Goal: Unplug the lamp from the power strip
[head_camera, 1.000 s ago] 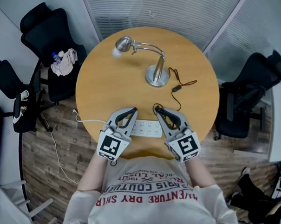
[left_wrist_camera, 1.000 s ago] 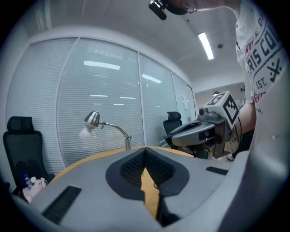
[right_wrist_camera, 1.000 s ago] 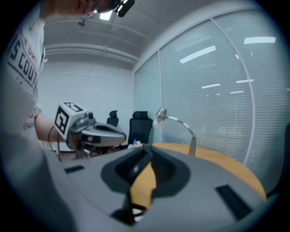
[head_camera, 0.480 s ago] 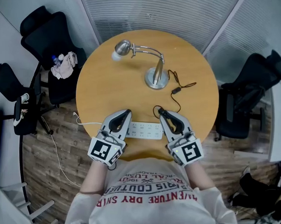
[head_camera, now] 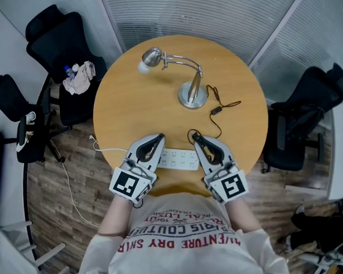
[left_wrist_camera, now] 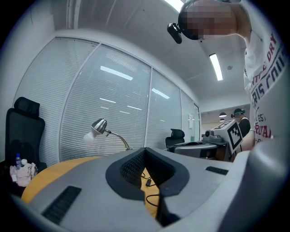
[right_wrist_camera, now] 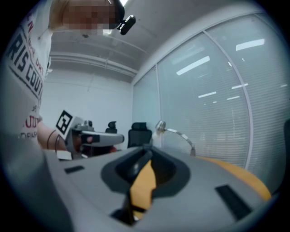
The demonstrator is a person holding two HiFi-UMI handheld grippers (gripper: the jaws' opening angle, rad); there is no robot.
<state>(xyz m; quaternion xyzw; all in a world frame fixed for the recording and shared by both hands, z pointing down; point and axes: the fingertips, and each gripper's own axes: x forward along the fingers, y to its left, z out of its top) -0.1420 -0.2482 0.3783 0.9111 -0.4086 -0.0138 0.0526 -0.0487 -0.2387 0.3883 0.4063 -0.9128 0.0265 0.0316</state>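
A silver desk lamp [head_camera: 190, 92] stands at the far side of the round wooden table [head_camera: 133, 103]. Its black cord [head_camera: 216, 109] loops toward me and ends at the tips of my right gripper [head_camera: 195, 136]. That gripper is shut on a small dark plug [right_wrist_camera: 136, 166], which is mostly hidden by the jaws. The white power strip [head_camera: 179, 158] lies between the two grippers, just nearer to me than the right gripper's tips. My left gripper [head_camera: 161, 137] is shut and holds nothing, and it hovers at the strip's left end.
A white cable [head_camera: 106, 148] runs from the strip off the table's left edge to the floor. Black office chairs stand at the left [head_camera: 56, 38] and right [head_camera: 306, 111]. Clothes and a bottle [head_camera: 77, 75] lie on the left chair. Glass walls with blinds are behind the table.
Both grippers have drawn back slightly toward me. The left one shifted a little left and then eased forward again. The lamp, cord and strip have not moved.
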